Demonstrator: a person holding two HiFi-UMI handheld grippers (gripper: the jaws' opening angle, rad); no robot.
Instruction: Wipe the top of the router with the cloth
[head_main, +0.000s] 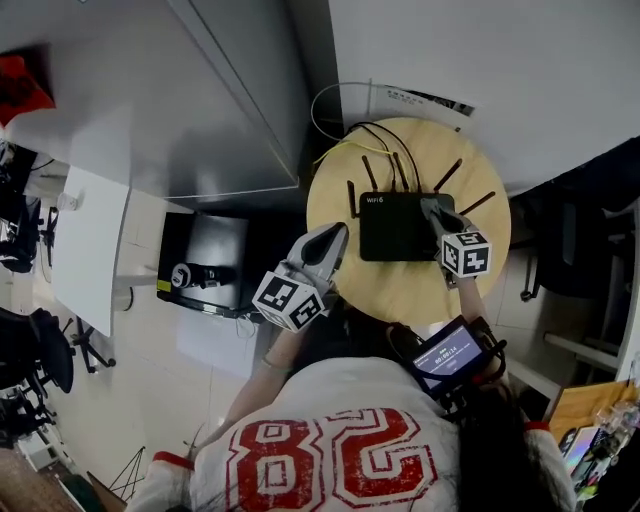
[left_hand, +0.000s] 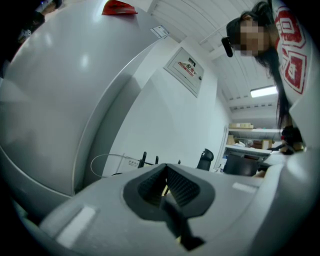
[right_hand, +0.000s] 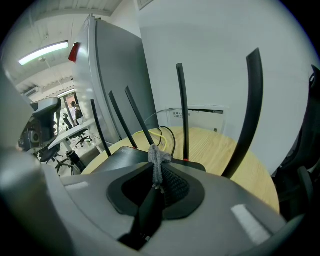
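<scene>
A black router (head_main: 395, 226) with several upright antennas lies on a round wooden table (head_main: 400, 290). My right gripper (head_main: 432, 208) is over the router's right end, shut on a small grey cloth (right_hand: 158, 161) that sticks up from between its jaws. In the right gripper view the router's top (right_hand: 122, 155) lies just past the jaws, and its antennas (right_hand: 183, 110) rise behind. My left gripper (head_main: 337, 234) hovers at the table's left edge beside the router, jaws shut with nothing held. In the left gripper view, antenna tips (left_hand: 145, 159) show beyond the shut gripper (left_hand: 165, 172).
Yellow and black cables (head_main: 345, 135) run from the router's back toward a white power strip (head_main: 425, 98) by the wall. A tall grey cabinet (head_main: 200, 100) stands left of the table, with a black box (head_main: 205, 262) on the floor. Office chairs (head_main: 35, 355) stand far left.
</scene>
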